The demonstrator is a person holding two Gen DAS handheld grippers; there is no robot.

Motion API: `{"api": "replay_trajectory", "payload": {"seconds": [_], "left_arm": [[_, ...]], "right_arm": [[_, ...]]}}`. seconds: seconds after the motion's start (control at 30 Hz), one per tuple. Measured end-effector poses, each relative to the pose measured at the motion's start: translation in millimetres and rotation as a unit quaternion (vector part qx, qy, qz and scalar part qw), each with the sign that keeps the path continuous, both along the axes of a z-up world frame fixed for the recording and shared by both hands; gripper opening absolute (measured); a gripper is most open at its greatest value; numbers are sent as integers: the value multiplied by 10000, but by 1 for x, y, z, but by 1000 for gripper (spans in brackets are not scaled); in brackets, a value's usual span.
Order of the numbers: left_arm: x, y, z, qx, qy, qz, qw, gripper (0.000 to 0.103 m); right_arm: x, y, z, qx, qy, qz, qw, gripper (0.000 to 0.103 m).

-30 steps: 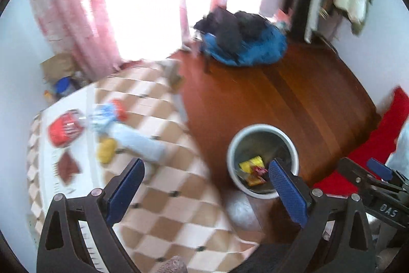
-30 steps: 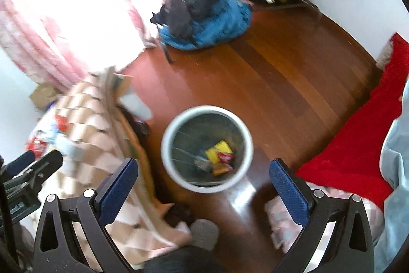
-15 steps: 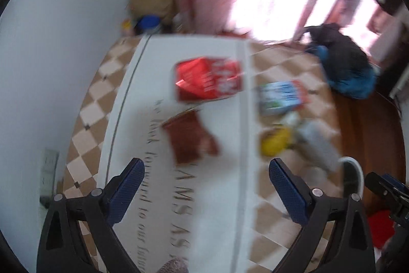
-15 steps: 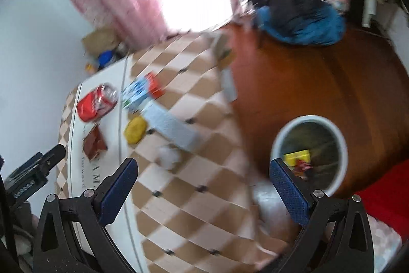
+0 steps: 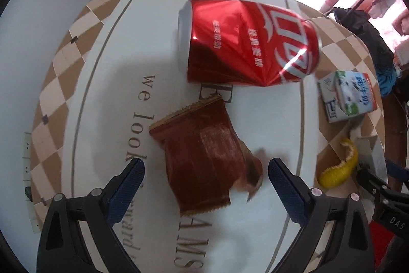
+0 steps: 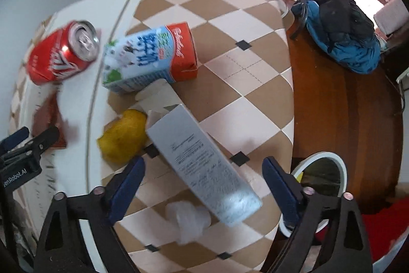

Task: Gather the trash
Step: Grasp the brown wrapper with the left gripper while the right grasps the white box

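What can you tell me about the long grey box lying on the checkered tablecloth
The grey box is a long, slim carton, cardboard by its look, pale silver-grey with small dark print on its upper face. It lies flat and diagonal on the brown-and-cream checkered tablecloth. Its far end is open, flaps sticking out toward the milk carton. The yellow peel sits against its left side and a crumpled white wad lies near its closer end. It lies between the right gripper's open jaws, which have just been closing, untouched.

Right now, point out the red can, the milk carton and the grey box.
red can point(image 5: 245, 47), left wrist view, on its dented side wall.
milk carton point(image 6: 145, 55), right wrist view, on its printed broad face.
grey box point(image 6: 202, 165), right wrist view, on its text-covered long face.
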State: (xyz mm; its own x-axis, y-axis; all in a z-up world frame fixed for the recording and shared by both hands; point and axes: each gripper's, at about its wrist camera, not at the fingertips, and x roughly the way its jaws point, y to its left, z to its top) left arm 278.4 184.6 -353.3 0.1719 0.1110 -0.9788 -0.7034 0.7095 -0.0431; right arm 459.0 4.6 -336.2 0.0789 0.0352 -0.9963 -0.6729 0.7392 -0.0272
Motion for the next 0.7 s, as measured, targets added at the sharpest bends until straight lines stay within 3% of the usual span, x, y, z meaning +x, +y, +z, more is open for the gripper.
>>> {"api": "replay_trajectory", "payload": {"seconds": [0.07,0.1,0.17,0.27,0.4,0.7], "left_arm": [[-3,1,-2,21,-48,52,10000,98],[-5,1,-2,67,-80,84,9999,91],[-12,1,1,258,-130,132,9995,73],[-20,3,8,397,-195,165,9989,37],[-29,5,14,415,-254,150,9987,31],[-44,-4,45,640,-417,35,9971,29]], "right_arm": [[2,2,-6,-68,37,44,10000,81],[2,3,-9,-93,55,65,9999,79],[3,3,-14,-120,82,92,9999,70],[6,4,-15,-45,92,87,9999,63],[5,7,-13,14,6,145,9999,47],[0,-5,20,490,-218,-137,9985,44]]}}
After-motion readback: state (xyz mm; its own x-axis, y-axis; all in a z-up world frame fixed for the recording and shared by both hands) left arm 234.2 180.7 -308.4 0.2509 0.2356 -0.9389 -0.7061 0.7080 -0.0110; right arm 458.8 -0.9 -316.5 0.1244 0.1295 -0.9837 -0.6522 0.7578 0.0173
